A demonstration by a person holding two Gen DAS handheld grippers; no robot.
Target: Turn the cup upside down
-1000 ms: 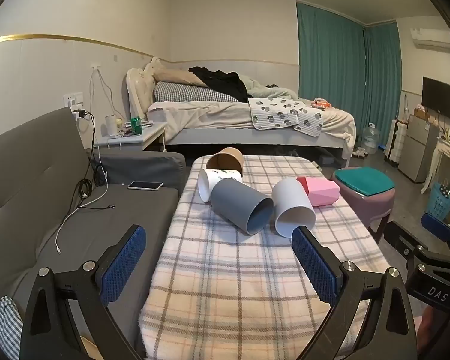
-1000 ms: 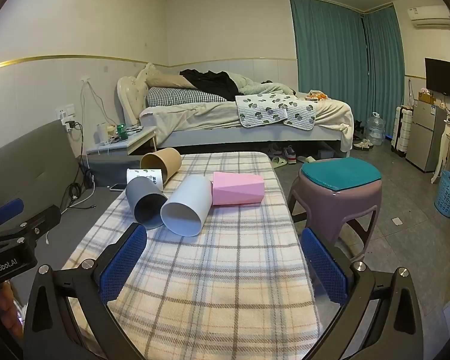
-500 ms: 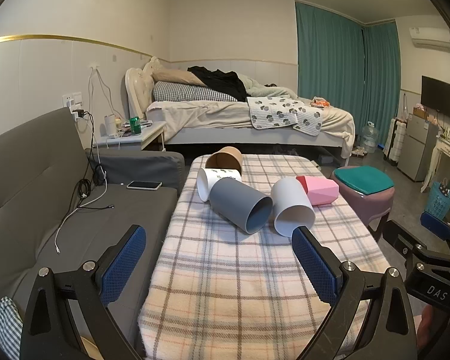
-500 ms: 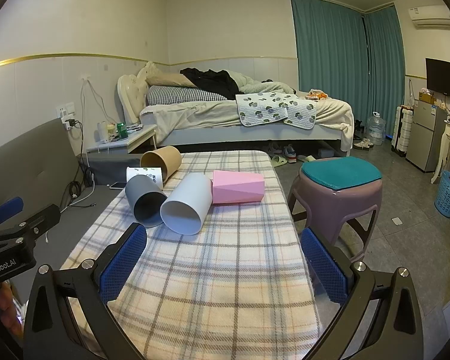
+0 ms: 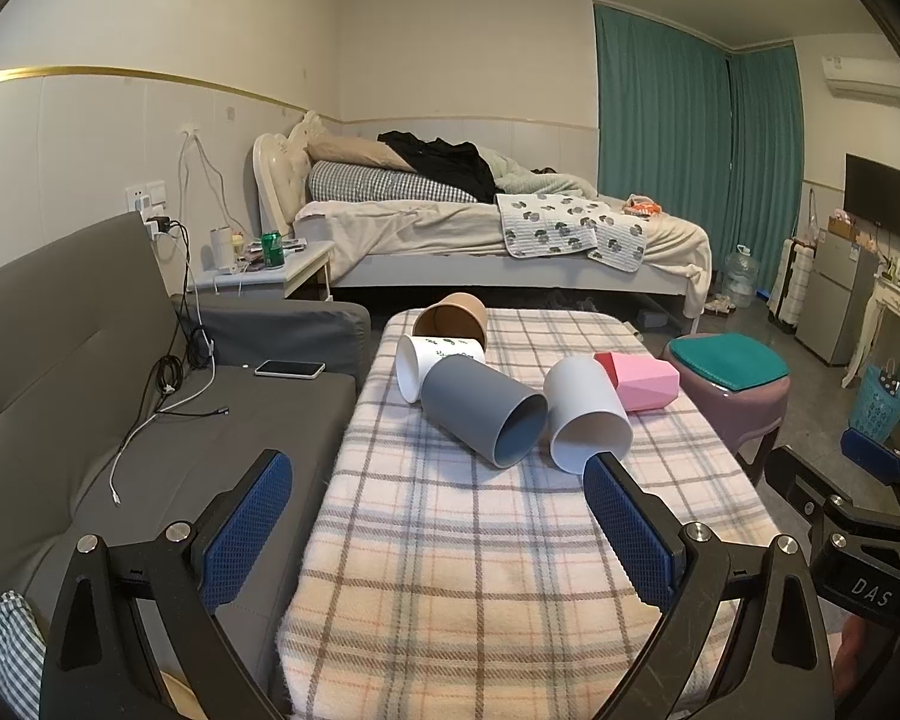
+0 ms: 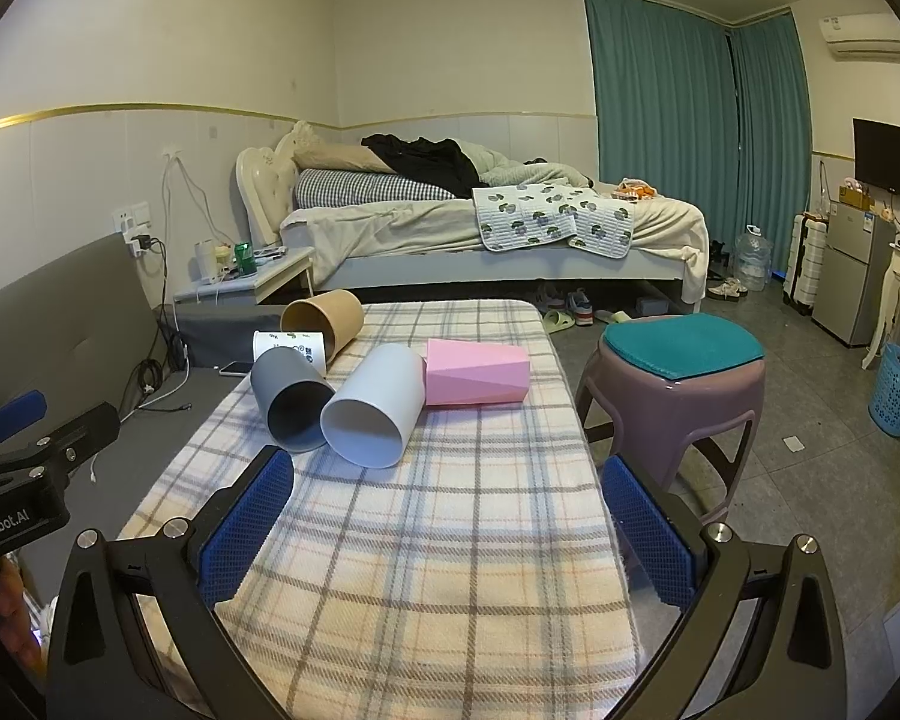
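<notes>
Several cups lie on their sides on a plaid-covered table (image 5: pixel 480 570): a dark grey cup (image 5: pixel 483 411) (image 6: pixel 288 399), a white cup (image 5: pixel 588 423) (image 6: pixel 375 405), a pink faceted cup (image 5: pixel 639 381) (image 6: pixel 477 372), a printed paper cup (image 5: pixel 435 360) (image 6: pixel 288 348) and a brown paper cup (image 5: pixel 453 318) (image 6: pixel 324 321). My left gripper (image 5: pixel 438 531) is open and empty, short of the cups at the table's near part. My right gripper (image 6: pixel 450 534) is open and empty, also short of them.
A grey sofa (image 5: pixel 120 408) with a phone (image 5: pixel 290 368) and cables stands left of the table. A purple stool with a teal cushion (image 6: pixel 678 372) stands right of it. A bed (image 6: pixel 480 234) lies behind. The plaid table (image 6: pixel 438 570) edge drops off on both sides.
Both views have shifted very slightly; the cups lie as before and both grippers stay open.
</notes>
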